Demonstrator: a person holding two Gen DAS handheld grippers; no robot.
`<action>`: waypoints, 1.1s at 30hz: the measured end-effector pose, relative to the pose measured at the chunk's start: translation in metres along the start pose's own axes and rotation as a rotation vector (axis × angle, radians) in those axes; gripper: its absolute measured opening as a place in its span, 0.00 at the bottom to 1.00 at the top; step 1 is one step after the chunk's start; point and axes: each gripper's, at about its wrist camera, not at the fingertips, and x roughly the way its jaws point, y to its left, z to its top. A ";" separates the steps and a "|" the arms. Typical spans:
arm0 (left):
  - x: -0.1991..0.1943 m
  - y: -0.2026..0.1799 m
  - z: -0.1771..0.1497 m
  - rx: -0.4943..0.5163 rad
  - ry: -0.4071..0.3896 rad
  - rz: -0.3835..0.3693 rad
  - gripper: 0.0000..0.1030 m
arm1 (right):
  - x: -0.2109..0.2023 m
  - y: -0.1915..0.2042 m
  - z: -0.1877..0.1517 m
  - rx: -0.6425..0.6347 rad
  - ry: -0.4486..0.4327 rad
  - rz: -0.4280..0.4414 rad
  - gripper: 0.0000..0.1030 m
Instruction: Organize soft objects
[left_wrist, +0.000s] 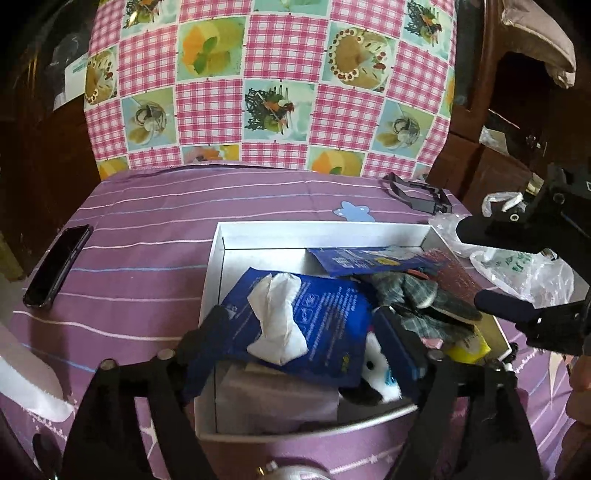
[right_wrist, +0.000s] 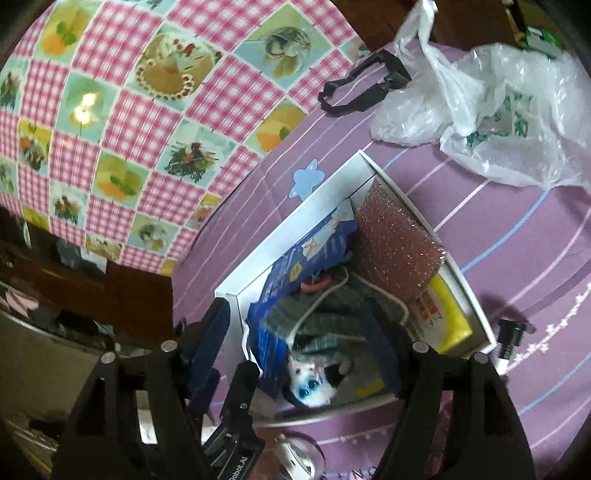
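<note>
My left gripper (left_wrist: 303, 332) hangs over the white box (left_wrist: 218, 258) at lower centre of its view, jaws apart and clamping nothing; a crumpled white tissue (left_wrist: 277, 317) lies on a blue packet (left_wrist: 332, 314) between them. My right gripper (right_wrist: 295, 321) hangs over the same box, jaws apart around the plaid-dressed plush toy (right_wrist: 314, 384) without pressing it. A pink sponge (right_wrist: 399, 240) lies further up the frame, a clear plastic bag (right_wrist: 498, 110) at upper right.
</note>
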 end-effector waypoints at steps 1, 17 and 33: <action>-0.002 -0.001 -0.001 0.004 0.000 0.000 0.80 | -0.004 0.000 -0.001 -0.009 0.001 -0.002 0.72; -0.061 -0.036 -0.034 0.138 0.021 -0.014 0.85 | -0.052 -0.030 -0.030 -0.127 0.044 -0.049 0.72; -0.086 -0.022 -0.086 0.091 0.055 -0.009 0.85 | -0.107 -0.055 -0.087 -0.427 -0.111 -0.121 0.72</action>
